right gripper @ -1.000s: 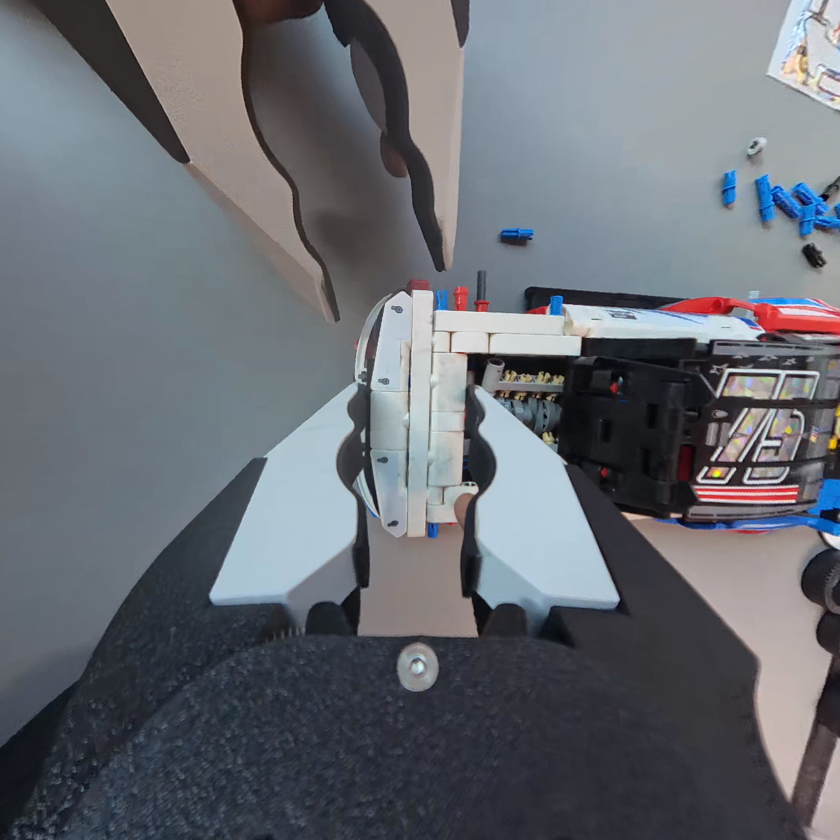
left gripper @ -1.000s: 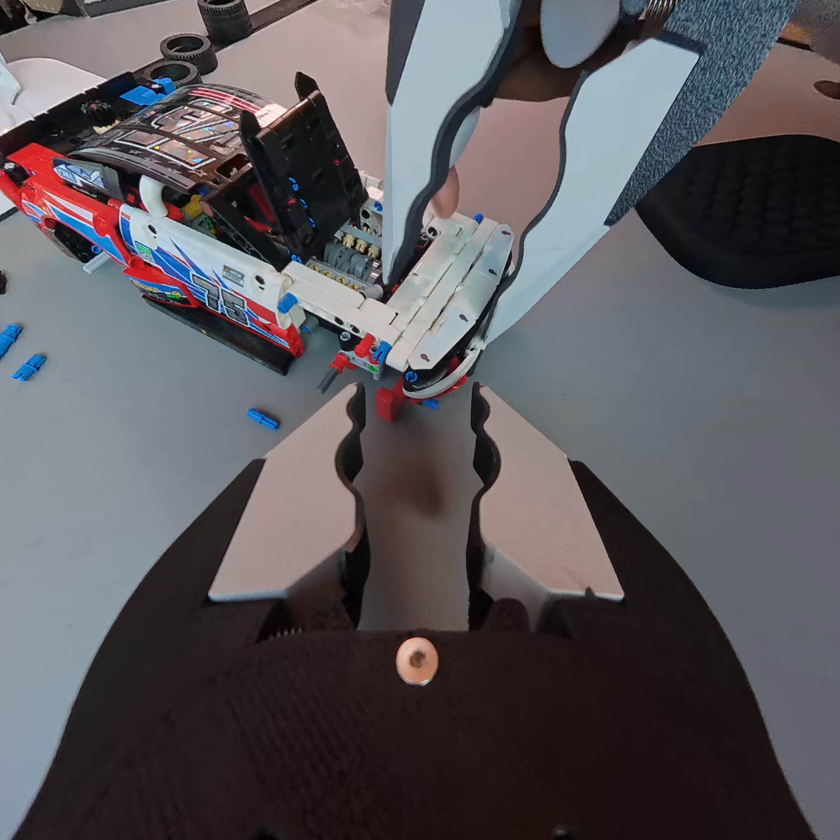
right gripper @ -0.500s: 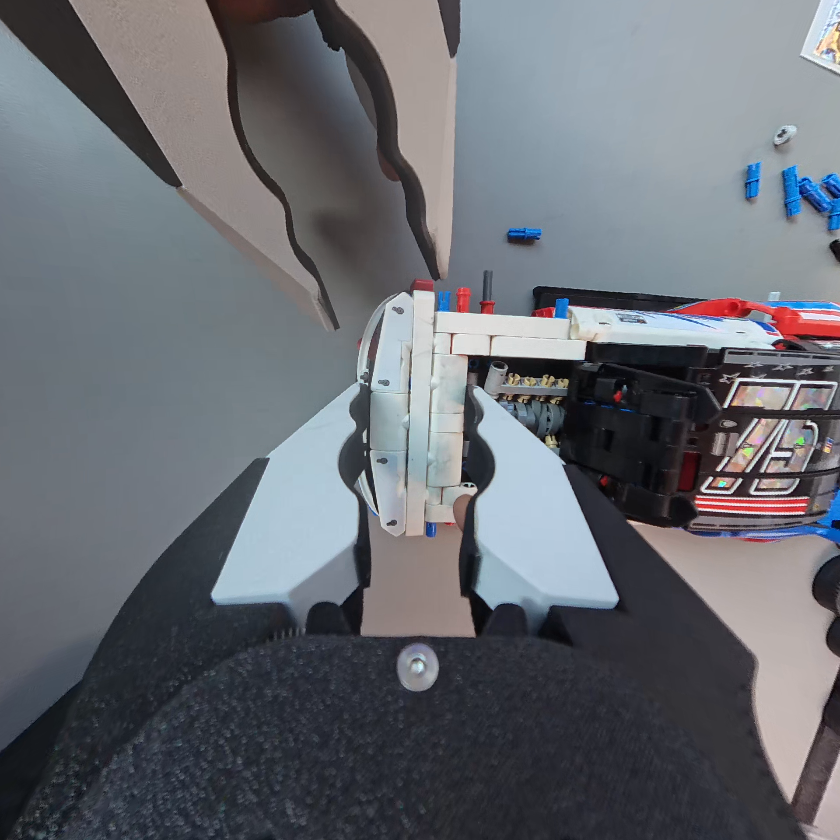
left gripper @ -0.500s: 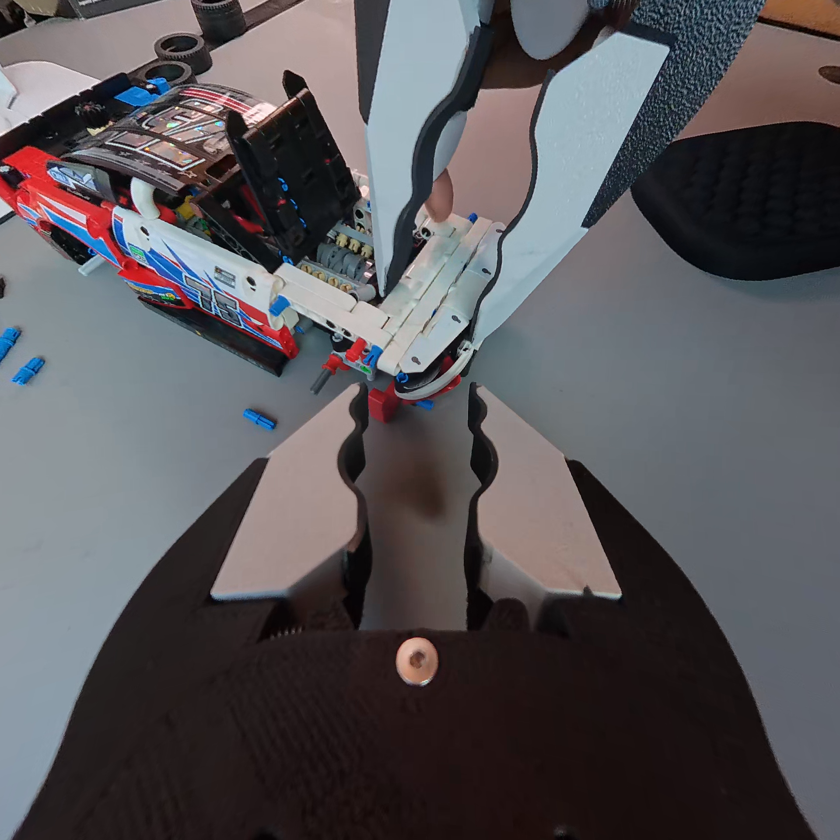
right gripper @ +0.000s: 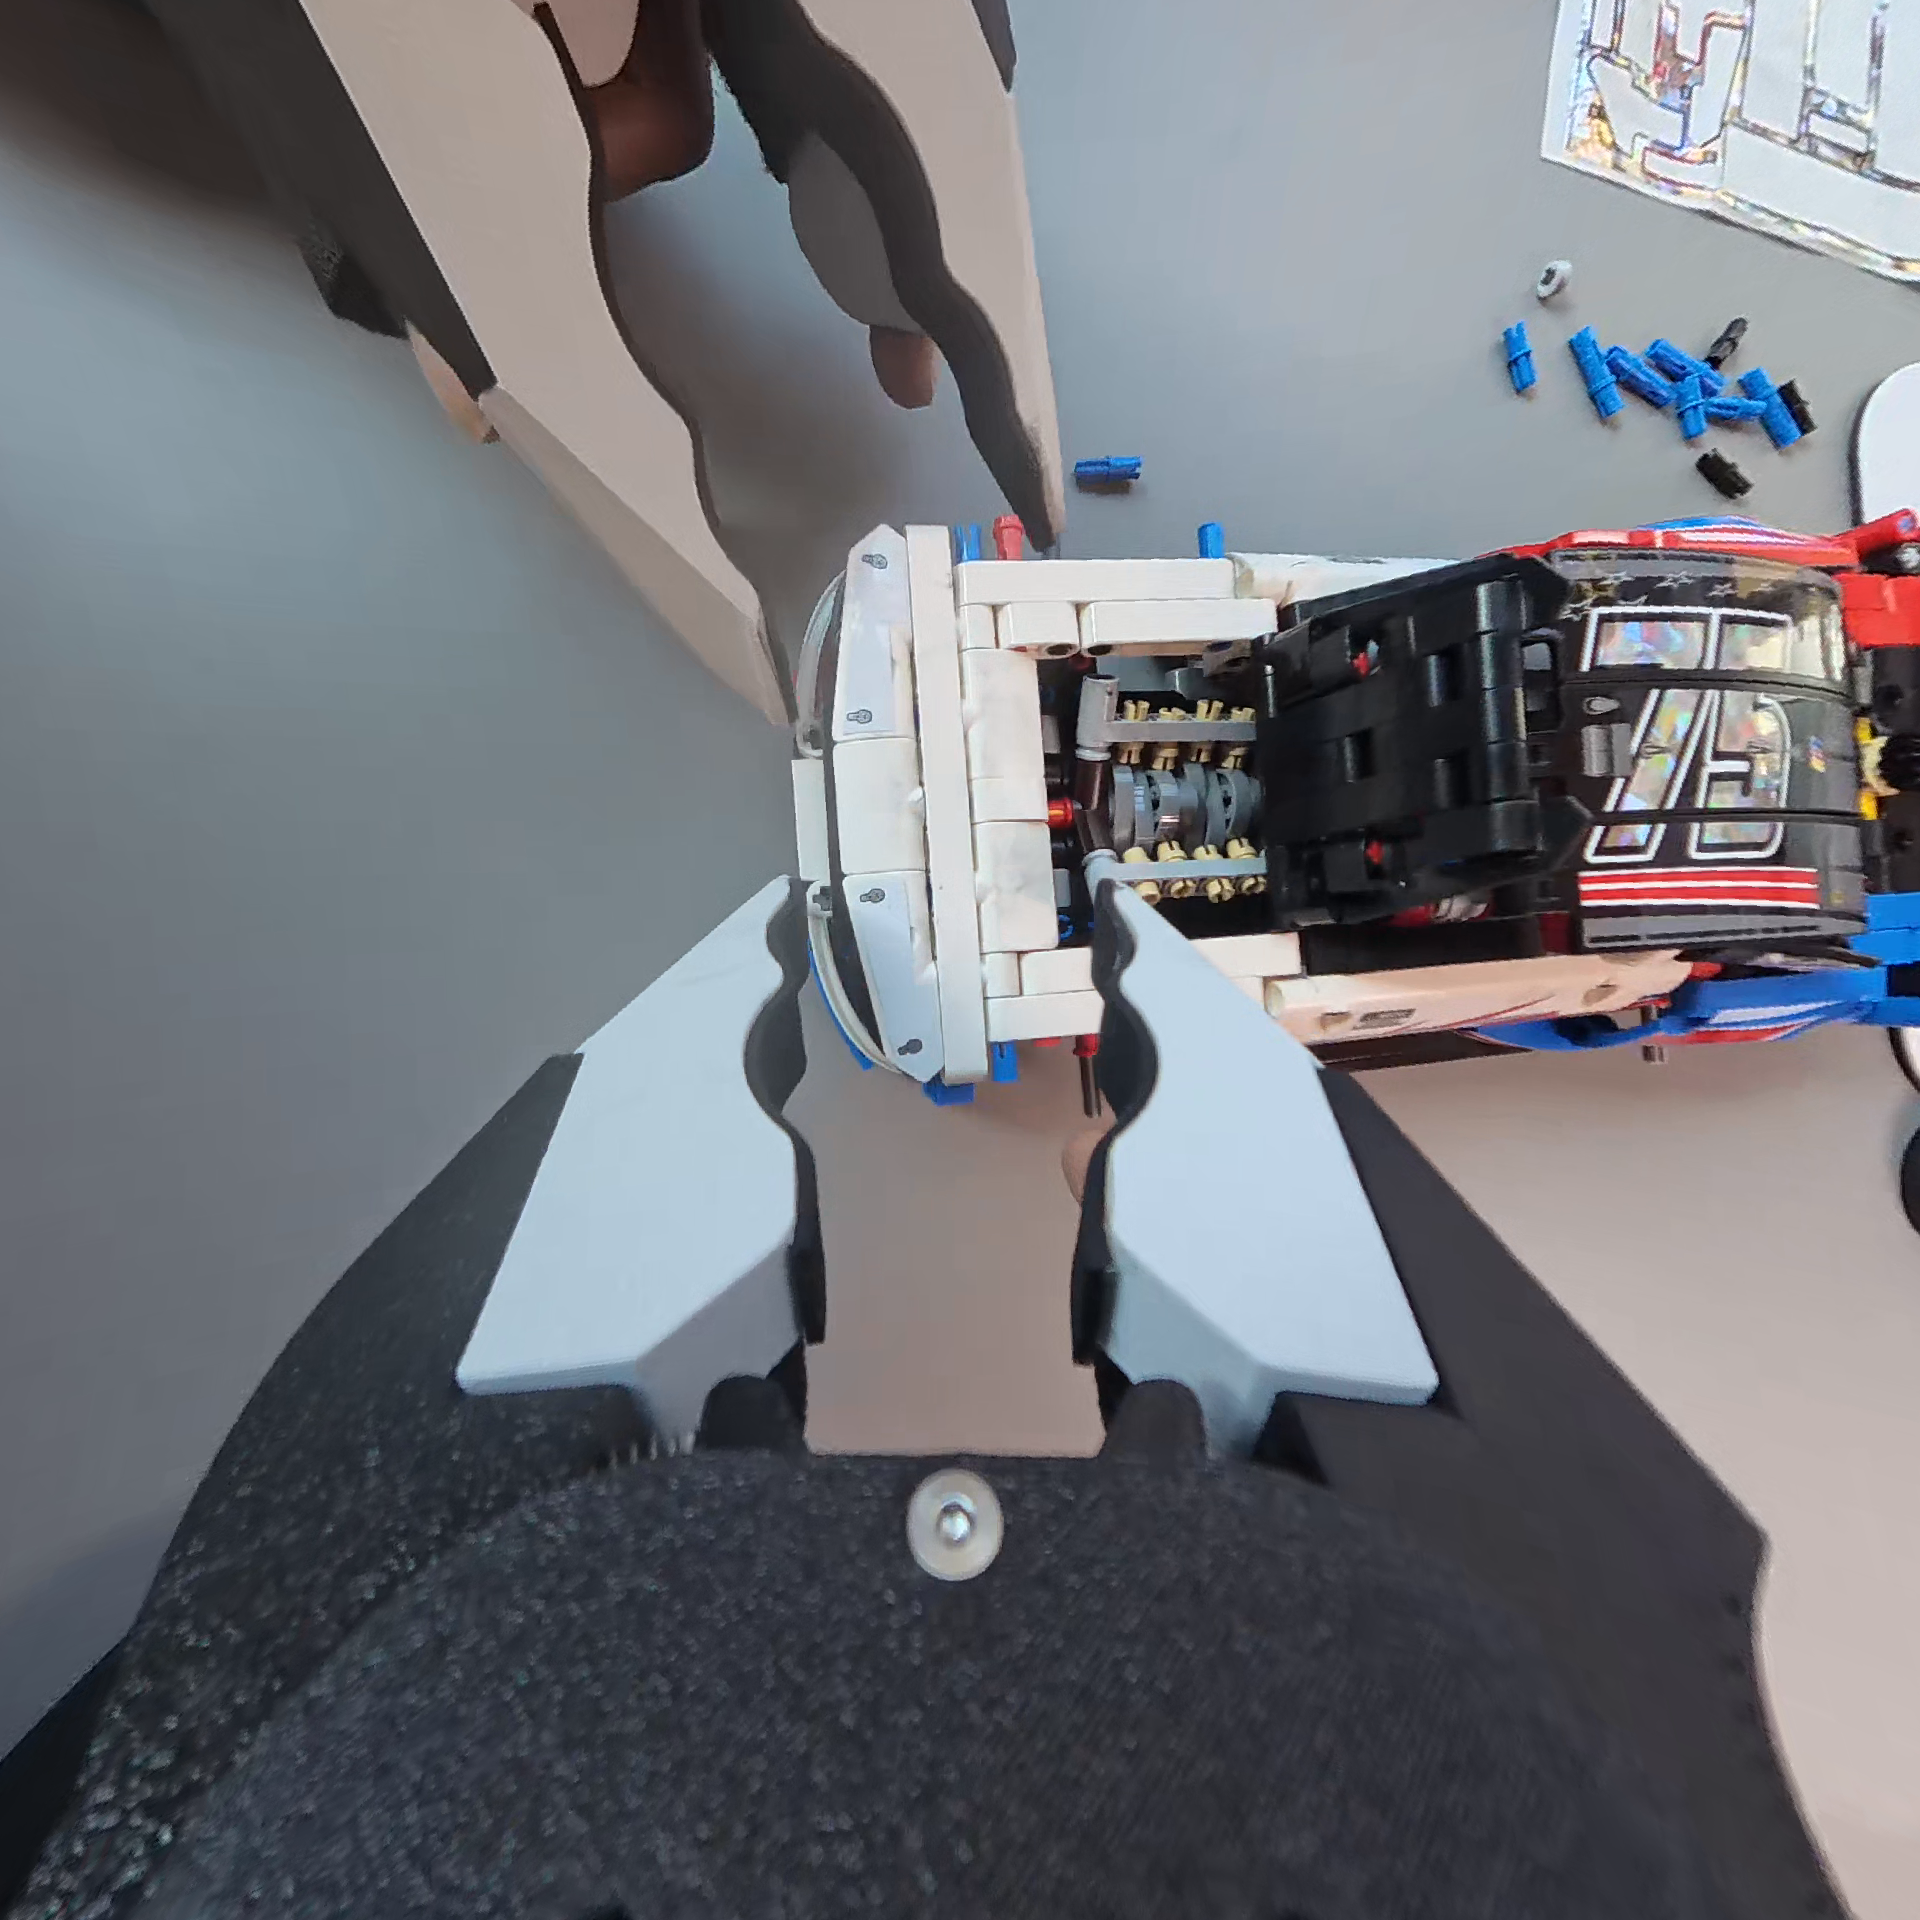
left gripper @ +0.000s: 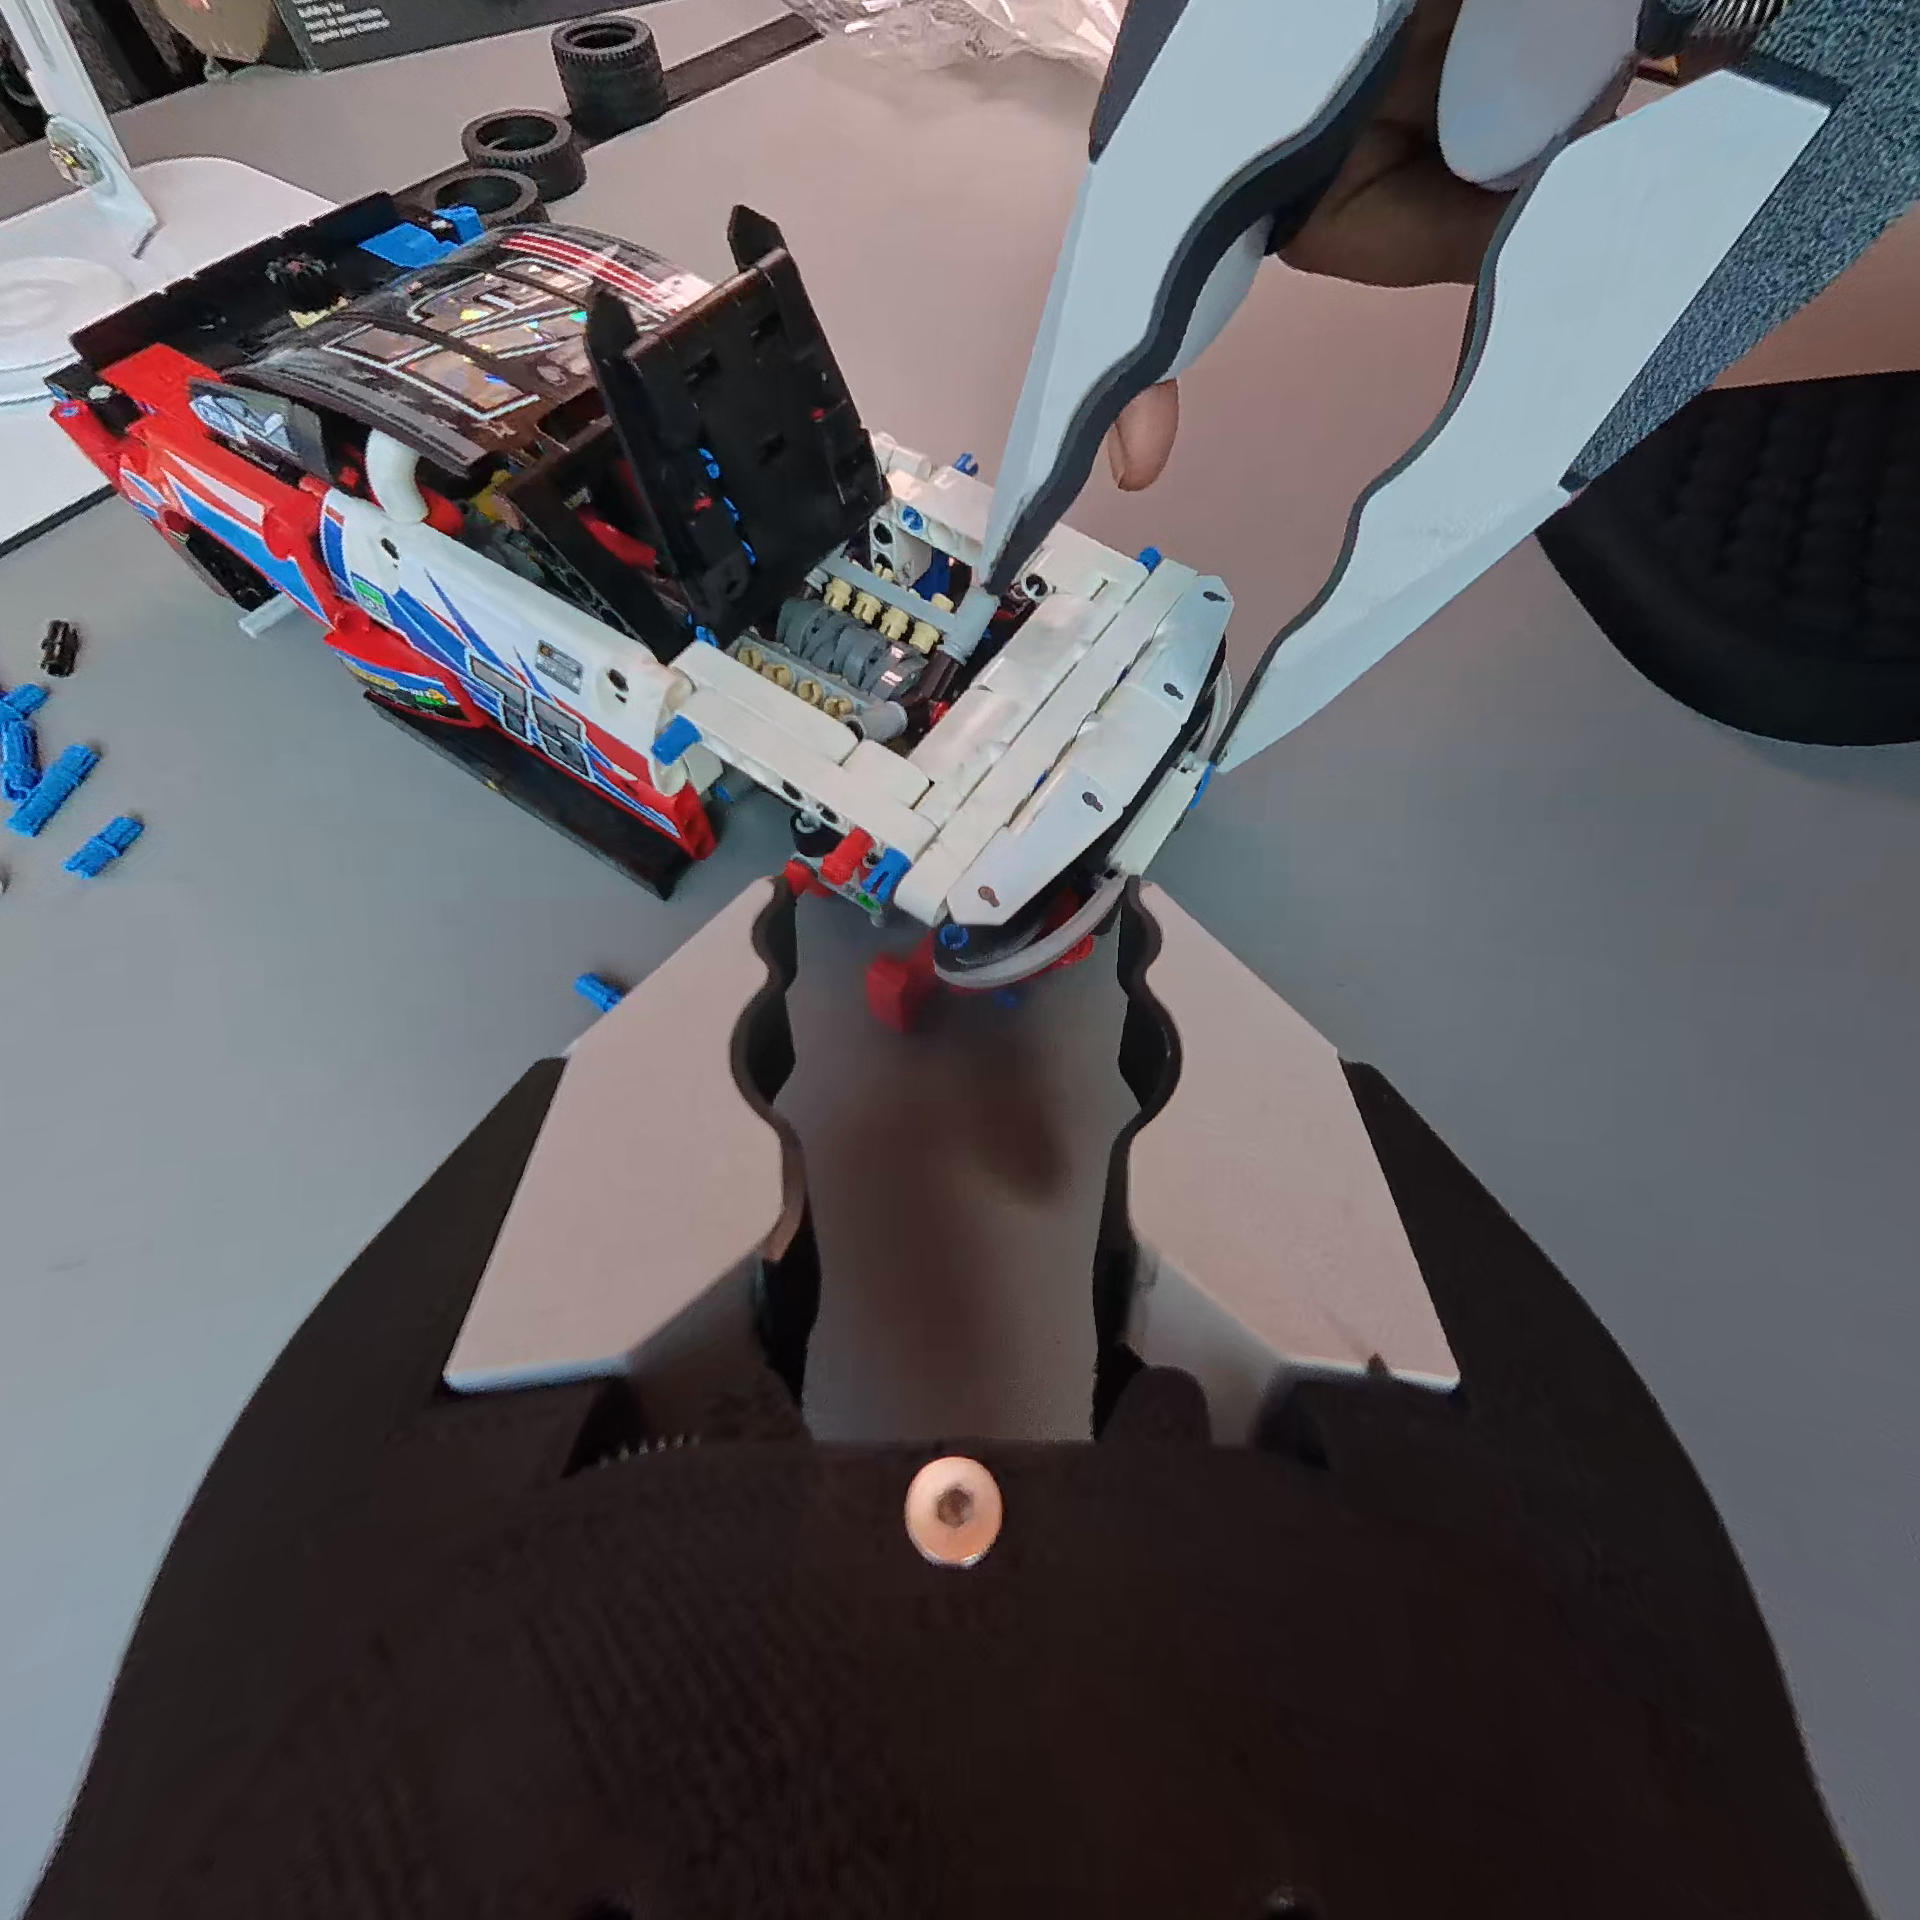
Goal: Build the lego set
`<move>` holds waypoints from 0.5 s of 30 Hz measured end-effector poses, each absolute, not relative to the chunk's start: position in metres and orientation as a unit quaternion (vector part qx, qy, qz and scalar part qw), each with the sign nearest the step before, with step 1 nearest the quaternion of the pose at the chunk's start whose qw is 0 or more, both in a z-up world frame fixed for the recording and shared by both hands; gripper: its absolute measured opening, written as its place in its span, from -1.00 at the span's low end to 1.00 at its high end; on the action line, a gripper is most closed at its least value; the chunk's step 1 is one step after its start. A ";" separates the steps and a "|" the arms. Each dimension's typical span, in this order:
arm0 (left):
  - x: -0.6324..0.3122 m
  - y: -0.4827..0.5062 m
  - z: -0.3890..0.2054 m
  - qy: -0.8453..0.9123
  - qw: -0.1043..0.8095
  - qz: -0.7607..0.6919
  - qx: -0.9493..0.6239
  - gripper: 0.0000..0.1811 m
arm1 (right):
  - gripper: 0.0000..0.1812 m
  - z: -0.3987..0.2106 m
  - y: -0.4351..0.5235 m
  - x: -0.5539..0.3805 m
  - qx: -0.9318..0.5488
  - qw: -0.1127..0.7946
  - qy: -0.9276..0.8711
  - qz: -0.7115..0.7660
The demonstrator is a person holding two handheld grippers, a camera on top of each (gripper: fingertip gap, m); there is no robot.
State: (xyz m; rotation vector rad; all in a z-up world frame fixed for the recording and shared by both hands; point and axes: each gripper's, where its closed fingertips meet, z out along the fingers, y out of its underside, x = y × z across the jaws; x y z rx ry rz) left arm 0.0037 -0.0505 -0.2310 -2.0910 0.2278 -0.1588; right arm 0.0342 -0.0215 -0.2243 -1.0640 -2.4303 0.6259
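Observation:
The red, white and blue lego car [left gripper: 436, 592] lies on the grey table with its black hood [left gripper: 738, 416] raised over the grey engine [right gripper: 1174, 810]. My right gripper [right gripper: 948, 899] is open. Its fingers straddle the near corner of the white front end [right gripper: 935, 790], one tip outside the bumper and one by the engine bay. It also shows in the left wrist view [left gripper: 1114, 670], coming down from above. My left gripper [left gripper: 951, 914] is open and empty. Its tips flank the front end's far corner [right gripper: 914, 623] just above a red piece [left gripper: 899, 987].
Loose blue pins lie in a pile [right gripper: 1683, 395] beside the car, with a single one [right gripper: 1107, 470] near the left gripper. Black tyres [left gripper: 608, 68] stand at the back. A black textured pad [left gripper: 1766, 551] and a printed sheet [right gripper: 1745, 114] lie off to the sides.
My right gripper has slid back along the white front end, so only its tips flank it now. Both grippers' jaws stand slightly wider. The left gripper has come closer to the front corner.

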 end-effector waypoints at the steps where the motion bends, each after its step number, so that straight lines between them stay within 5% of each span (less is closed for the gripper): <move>1: 0.004 -0.048 -0.231 0.092 0.495 -0.063 -0.862 -0.33 | -0.43 -0.225 -0.022 0.033 -0.379 0.204 -0.874 0.224; 15: 0.008 -0.045 -0.235 0.033 0.474 -0.158 -0.866 -0.47 | -0.56 -0.229 -0.023 0.031 -0.347 0.160 -0.894 0.232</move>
